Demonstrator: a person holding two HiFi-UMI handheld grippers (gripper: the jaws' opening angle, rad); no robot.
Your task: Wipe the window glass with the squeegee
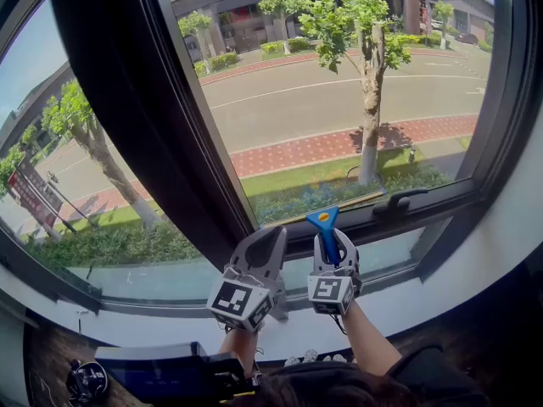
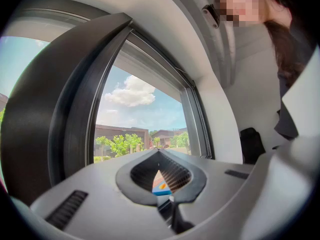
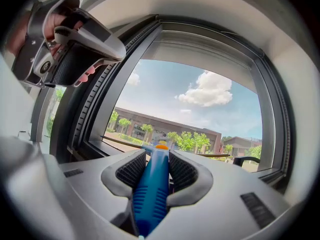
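Right gripper (image 1: 333,239) clamped on squeegee (image 1: 323,221) handle, blade end up at glass (image 1: 322,100) bottom edge | left gripper (image 1: 273,237) closed, empty, just beside

Between right gripper (image 3: 156,156) jaws, squeegee (image 3: 151,189): blue handle, ribbed grip pattern near jaw base, orange spot just past jaw tips. Right gripper: light grey shell, black ribbed pads (image 3: 131,170), black-and-white square markers on cube (image 1: 329,290). Left gripper (image 2: 159,153): same grey, black ribbed lining. Window frame (image 1: 110,100) ahead of jaws: dark charcoal. Wall (image 1: 484,261): white.
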